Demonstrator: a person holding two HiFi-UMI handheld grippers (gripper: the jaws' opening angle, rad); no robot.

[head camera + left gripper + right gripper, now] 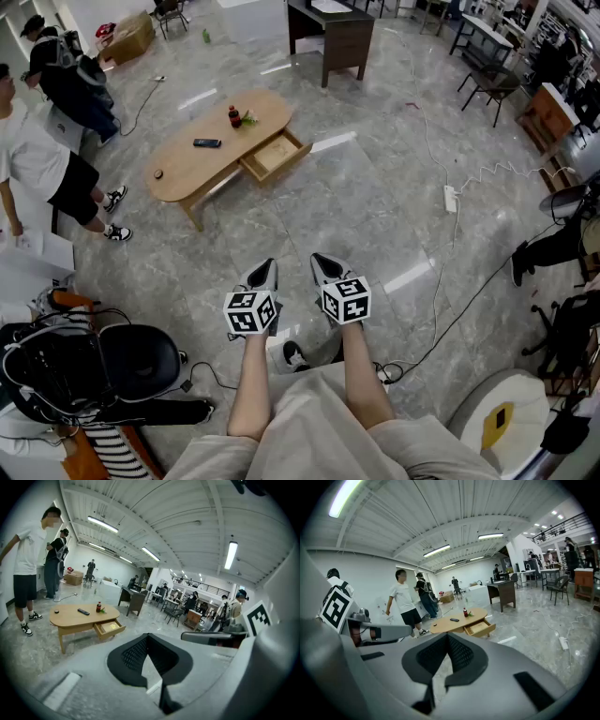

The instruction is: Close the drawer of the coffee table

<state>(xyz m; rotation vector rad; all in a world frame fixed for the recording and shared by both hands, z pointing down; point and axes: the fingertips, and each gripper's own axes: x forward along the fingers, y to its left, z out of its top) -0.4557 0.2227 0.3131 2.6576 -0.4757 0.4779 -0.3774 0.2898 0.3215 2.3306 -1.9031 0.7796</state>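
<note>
The oval wooden coffee table stands on the grey floor well ahead of me and to the left. Its drawer is pulled out on the near right side, with something pale lying inside. Table and drawer sit small at the left of the left gripper view. In the right gripper view the table and drawer lie straight beyond the jaws. My left gripper and right gripper are side by side in the air, far short of the table, both shut and empty.
On the tabletop are a red bottle, a black remote and a small round object. People stand left of the table. A dark desk is behind, a power strip with cable to the right, a black chair near left.
</note>
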